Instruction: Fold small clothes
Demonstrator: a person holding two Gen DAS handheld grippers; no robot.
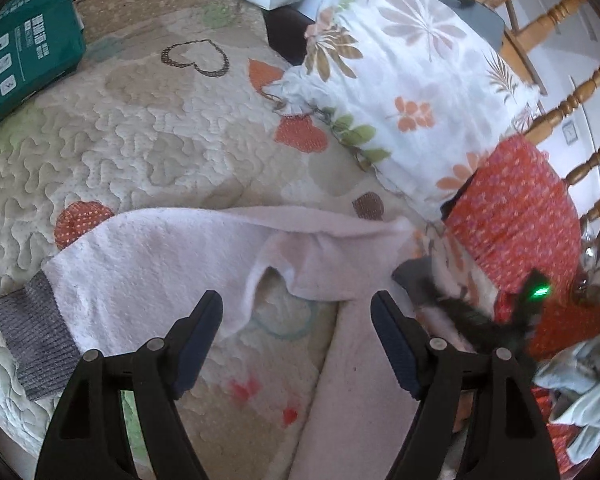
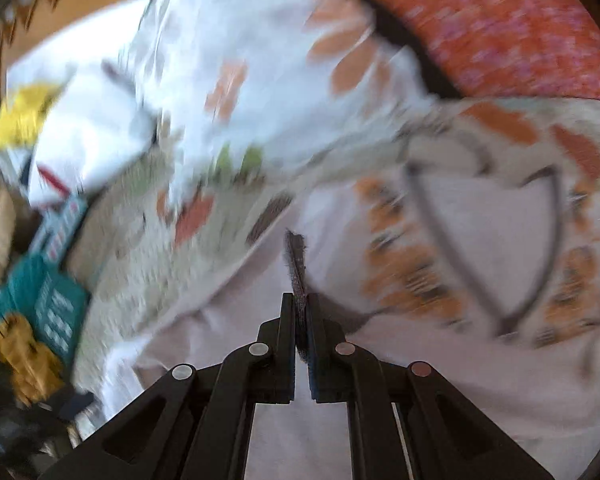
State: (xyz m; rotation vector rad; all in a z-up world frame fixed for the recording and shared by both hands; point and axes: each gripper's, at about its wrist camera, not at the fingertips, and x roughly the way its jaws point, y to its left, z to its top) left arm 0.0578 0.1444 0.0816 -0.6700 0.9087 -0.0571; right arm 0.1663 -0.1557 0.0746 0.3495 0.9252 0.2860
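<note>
Quilted bed cover lies under both tools, with a floral pillow ahead and right of the left gripper. The pale pink top spreads directly ahead of that gripper, its grey cuff to the left. Left jaws stand wide apart, hovering low over the cloth, holding nothing. Right gripper is clamped on a dark grey edge of the garment; that view is blurred. Judgement: a sleeve fold is in hand; next, the pinched edge needs carrying across and laying flat.
</note>
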